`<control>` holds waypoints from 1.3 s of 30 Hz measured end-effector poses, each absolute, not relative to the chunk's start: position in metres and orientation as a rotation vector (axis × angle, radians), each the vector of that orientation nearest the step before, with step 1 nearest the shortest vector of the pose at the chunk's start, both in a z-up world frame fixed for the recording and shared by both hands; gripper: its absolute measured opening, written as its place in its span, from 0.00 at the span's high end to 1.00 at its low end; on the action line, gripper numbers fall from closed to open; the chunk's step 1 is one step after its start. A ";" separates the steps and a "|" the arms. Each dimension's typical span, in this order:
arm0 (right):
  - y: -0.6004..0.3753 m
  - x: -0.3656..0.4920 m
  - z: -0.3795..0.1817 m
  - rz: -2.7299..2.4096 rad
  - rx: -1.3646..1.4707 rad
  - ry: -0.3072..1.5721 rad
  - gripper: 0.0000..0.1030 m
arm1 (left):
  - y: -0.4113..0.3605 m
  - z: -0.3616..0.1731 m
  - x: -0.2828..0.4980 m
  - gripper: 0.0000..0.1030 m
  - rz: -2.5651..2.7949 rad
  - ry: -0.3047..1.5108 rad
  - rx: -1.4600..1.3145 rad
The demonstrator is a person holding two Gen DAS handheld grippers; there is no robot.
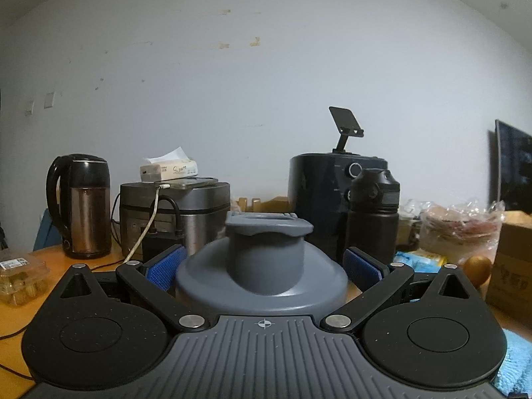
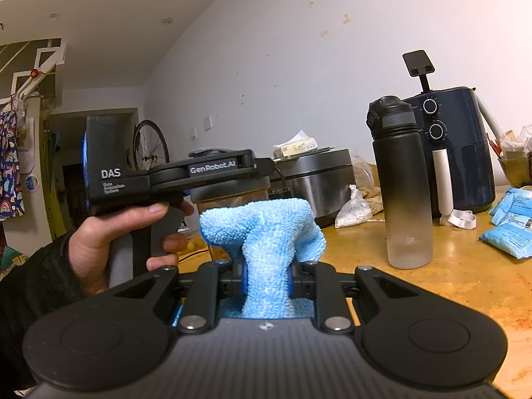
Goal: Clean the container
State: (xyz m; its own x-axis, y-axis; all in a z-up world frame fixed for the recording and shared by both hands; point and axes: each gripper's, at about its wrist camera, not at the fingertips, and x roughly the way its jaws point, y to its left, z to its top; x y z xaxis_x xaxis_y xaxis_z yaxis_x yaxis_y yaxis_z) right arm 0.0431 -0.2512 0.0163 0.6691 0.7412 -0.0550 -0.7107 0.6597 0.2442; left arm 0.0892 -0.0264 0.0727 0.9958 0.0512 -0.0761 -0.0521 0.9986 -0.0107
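Observation:
A grey container (image 1: pixel 262 242) with a spouted grey lid fills the middle of the left wrist view. My left gripper (image 1: pixel 262 266) is shut on it, the blue pads (image 1: pixel 166 267) pressing its sides. From the right wrist view, a hand holds that left gripper (image 2: pixel 256 166) level, with the container's translucent body (image 2: pixel 232 199) under its fingers. My right gripper (image 2: pixel 267 276) is shut on a bunched light blue cloth (image 2: pixel 266 229), which stands up just right of the container. A corner of the cloth (image 1: pixel 515 362) shows at the lower right of the left wrist view.
On the wooden table (image 2: pixel 449 276) stand a black bottle (image 2: pixel 404 183), a dark blue air fryer (image 2: pixel 459 149), a steel rice cooker (image 1: pixel 186 212) and a kettle (image 1: pixel 79 206). Blue packets (image 2: pixel 512 232), a cardboard box (image 1: pixel 512 266) and a plastic food box (image 1: pixel 20 276) lie around.

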 end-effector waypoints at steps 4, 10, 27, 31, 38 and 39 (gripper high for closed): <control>-0.252 0.043 0.016 0.824 0.211 0.158 0.84 | -0.033 0.072 0.089 0.00 0.083 0.074 0.007; -0.252 0.043 0.015 0.823 0.212 0.160 0.84 | -0.032 0.072 0.090 0.06 0.093 0.087 0.000; -0.249 0.047 0.014 0.825 0.216 0.170 0.84 | -0.024 0.074 0.091 0.08 0.032 0.094 -0.002; -0.247 0.048 0.013 0.829 0.215 0.172 0.84 | -0.017 0.073 0.091 0.08 -0.030 0.092 -0.001; -0.245 0.049 0.013 0.835 0.217 0.172 0.84 | -0.007 0.071 0.093 0.08 -0.141 0.090 0.010; -0.244 0.049 0.013 0.835 0.217 0.172 0.84 | -0.006 0.071 0.093 0.08 -0.159 0.090 0.010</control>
State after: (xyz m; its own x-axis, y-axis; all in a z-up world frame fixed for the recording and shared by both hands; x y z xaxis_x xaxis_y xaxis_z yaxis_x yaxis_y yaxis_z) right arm 0.0495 -0.2444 0.0125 0.6595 0.7488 -0.0663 -0.7138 0.6514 0.2572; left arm 0.0929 -0.0057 0.0708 0.9834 -0.1575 -0.0898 0.1584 0.9874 0.0033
